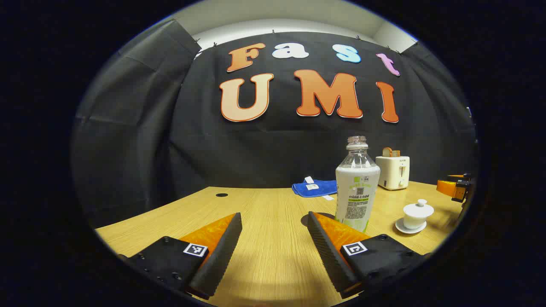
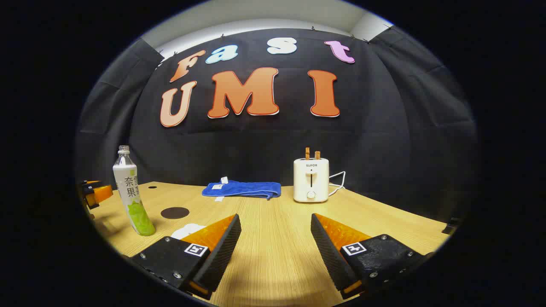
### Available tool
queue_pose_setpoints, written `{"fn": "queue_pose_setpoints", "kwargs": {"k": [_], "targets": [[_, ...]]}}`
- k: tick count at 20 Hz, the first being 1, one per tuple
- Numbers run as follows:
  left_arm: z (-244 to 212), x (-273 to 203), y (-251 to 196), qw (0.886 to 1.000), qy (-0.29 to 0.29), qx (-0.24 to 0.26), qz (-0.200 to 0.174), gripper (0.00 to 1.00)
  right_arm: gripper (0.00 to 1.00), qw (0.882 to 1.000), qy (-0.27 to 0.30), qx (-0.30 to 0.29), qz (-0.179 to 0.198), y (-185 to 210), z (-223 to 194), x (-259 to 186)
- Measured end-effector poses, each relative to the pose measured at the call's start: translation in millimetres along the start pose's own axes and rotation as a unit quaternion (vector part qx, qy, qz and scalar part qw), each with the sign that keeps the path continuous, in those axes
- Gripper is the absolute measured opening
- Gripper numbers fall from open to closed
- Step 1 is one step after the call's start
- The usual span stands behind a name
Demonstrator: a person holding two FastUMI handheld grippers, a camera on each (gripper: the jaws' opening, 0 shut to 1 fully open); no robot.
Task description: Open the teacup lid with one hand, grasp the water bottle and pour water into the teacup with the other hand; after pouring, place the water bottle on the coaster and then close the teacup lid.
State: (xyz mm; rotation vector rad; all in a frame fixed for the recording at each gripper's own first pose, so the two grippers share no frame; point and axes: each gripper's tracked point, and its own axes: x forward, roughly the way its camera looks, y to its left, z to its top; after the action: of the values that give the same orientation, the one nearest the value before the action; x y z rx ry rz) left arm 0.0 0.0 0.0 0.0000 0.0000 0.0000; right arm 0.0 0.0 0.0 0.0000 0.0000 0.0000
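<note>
At lower right, lidded teacup [image 1: 418,215] near uncapped water bottle [image 1: 357,183]; my 2 sets of jaws gape empty — a clumsy grab risks toppling it.

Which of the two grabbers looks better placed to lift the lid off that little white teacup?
Probably the right gripper: the teacup sits on its side, beyond the water bottle, which stands just ahead of the open left gripper.

The coaster [image 1: 313,218] lies half hidden behind a finger [image 1: 328,251] and the bottle [image 1: 356,187]. The teacup [image 2: 187,230] peeks from behind a finger [image 2: 219,251].
</note>
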Motion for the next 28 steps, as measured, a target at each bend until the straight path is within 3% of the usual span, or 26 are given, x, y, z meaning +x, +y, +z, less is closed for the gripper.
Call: {"fn": "queue_pose_setpoints", "kwargs": {"k": [3,4,21,24,26,28], "targets": [[-1,0,3,1.000,0.001,0.001,0.009,0.96,0.98,1.000,0.000,0.000,0.000,0,0,0],[0,0,4,1.000,0.001,0.001,0.012,0.99,1.00,1.000,0.000,0.000,0.000,0,0,0],[-1,0,5,1.000,0.001,0.001,0.012,0.99,0.98,1.000,0.000,-0.001,0.000,-1,0,0],[0,0,4,1.000,0.002,0.000,0.012,0.99,0.98,1.000,-0.001,0.001,-0.018,-9,1,1],[-1,1,5,1.000,0.002,0.000,0.014,0.99,0.99,0.999,0.014,0.023,-0.023,-7,-2,1],[0,0,6,1.000,0.002,0.000,0.015,0.99,0.99,0.998,0.031,0.063,-0.001,13,-2,-4]]}}
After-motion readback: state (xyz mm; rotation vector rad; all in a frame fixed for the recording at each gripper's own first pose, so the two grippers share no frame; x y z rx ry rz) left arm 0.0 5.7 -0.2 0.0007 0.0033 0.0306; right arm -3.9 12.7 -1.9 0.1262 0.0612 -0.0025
